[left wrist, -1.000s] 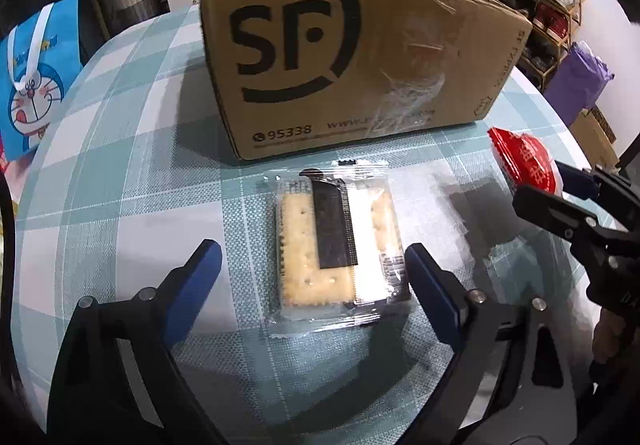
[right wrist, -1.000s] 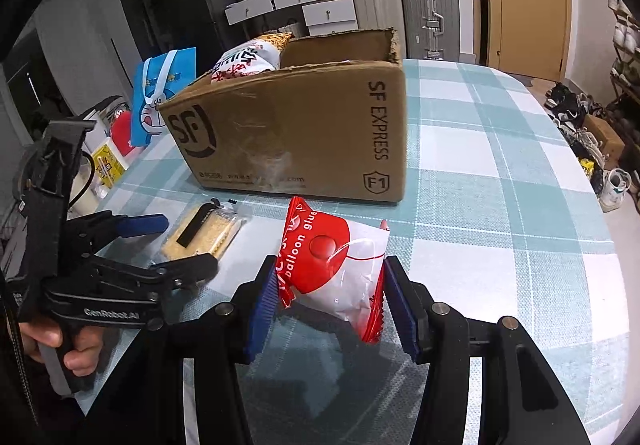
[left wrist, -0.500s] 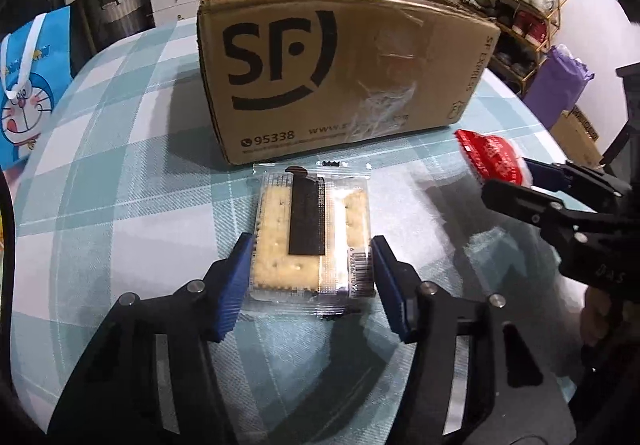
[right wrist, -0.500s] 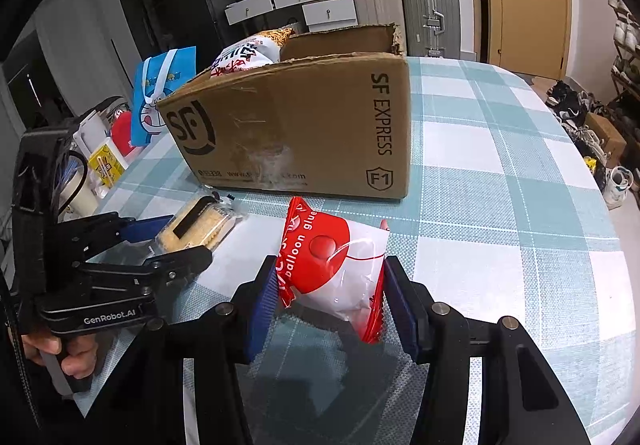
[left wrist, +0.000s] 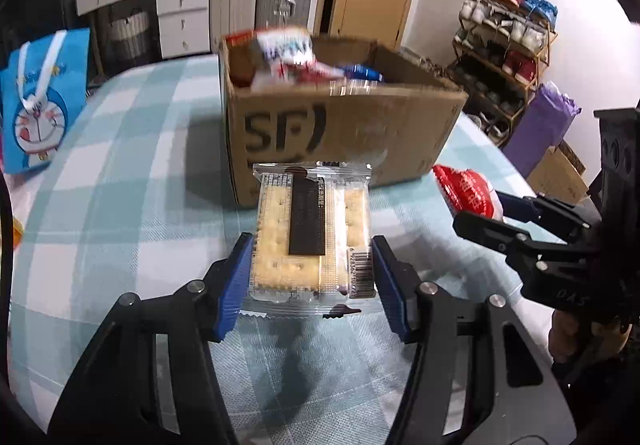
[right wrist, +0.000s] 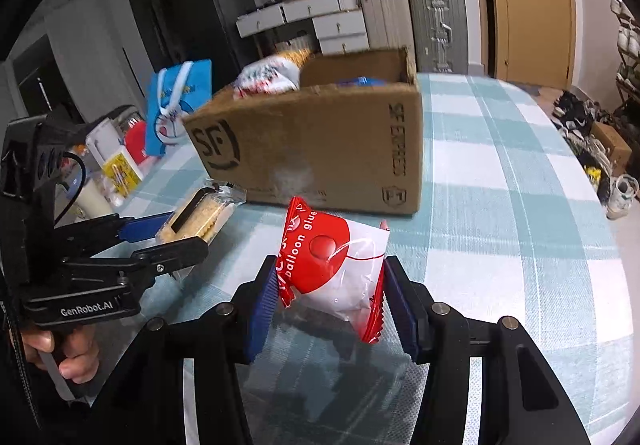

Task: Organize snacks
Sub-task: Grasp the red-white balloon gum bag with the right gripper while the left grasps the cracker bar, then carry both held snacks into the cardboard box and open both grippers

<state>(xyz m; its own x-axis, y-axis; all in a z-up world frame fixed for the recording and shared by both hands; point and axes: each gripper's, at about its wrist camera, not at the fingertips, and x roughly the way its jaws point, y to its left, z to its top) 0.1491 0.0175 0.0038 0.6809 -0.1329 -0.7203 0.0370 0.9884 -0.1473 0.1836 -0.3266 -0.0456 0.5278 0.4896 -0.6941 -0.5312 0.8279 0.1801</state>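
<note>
The left gripper (left wrist: 310,277) has its jaws clamped on a clear-wrapped cracker packet (left wrist: 311,233), lifted off the checked table (left wrist: 120,205); the cardboard box (left wrist: 340,133) stands just beyond the jaws. The right gripper (right wrist: 330,301) has its jaws closed on a red-and-white balloon glue packet (right wrist: 334,265), the box ahead of them.

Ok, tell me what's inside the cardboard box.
Over the cardboard box rim, a white and red snack bag sticks up at the left, with a blue packet beside it. Its walls hide whatever lies lower, including the bottom.
</note>
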